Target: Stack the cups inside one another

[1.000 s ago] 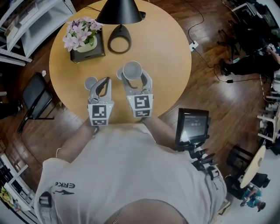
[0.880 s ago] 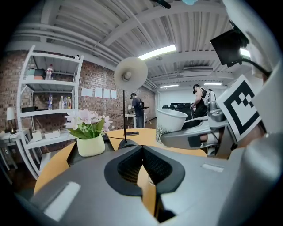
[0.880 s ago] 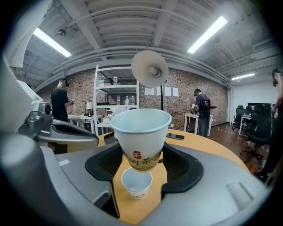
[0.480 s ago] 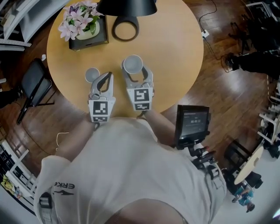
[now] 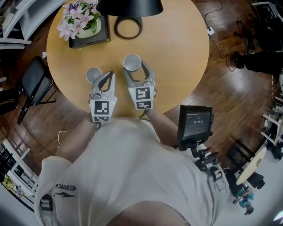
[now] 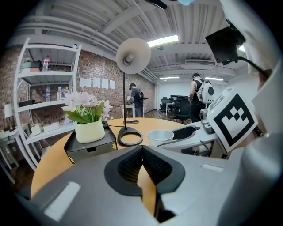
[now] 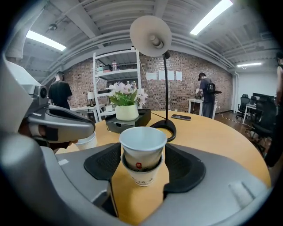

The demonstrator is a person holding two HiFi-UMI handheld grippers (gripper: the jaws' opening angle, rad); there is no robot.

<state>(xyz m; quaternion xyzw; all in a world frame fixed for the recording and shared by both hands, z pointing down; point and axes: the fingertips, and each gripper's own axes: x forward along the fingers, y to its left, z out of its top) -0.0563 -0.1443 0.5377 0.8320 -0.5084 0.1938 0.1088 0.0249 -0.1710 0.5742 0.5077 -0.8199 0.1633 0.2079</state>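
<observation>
Two white paper cups (image 5: 132,62), one nested in the other (image 7: 142,152), stand upright on the round wooden table (image 5: 177,53). My right gripper (image 5: 137,73) has them between its jaws. Those jaws have just been opening, and a thin gap shows beside the lower cup. A single white cup (image 5: 93,74) stands left of my left gripper (image 5: 108,76), apart from it; the right gripper view shows this cup (image 7: 85,141) behind the left gripper's finger. The left gripper (image 6: 142,150) is shut with nothing in it. The nested cups (image 6: 160,136) appear to its right.
A black lamp base ring (image 5: 128,27) and shade (image 5: 130,6) stand at the table's far side, beside a flower pot on a black tray (image 5: 82,20). A phone (image 7: 181,117) lies on the table. A black chair (image 5: 33,84) stands left; people stand in the background.
Both grippers have sunk toward the tabletop, the right one carrying the nested cups down. The right jaws stand slightly wider around the cups than before.
</observation>
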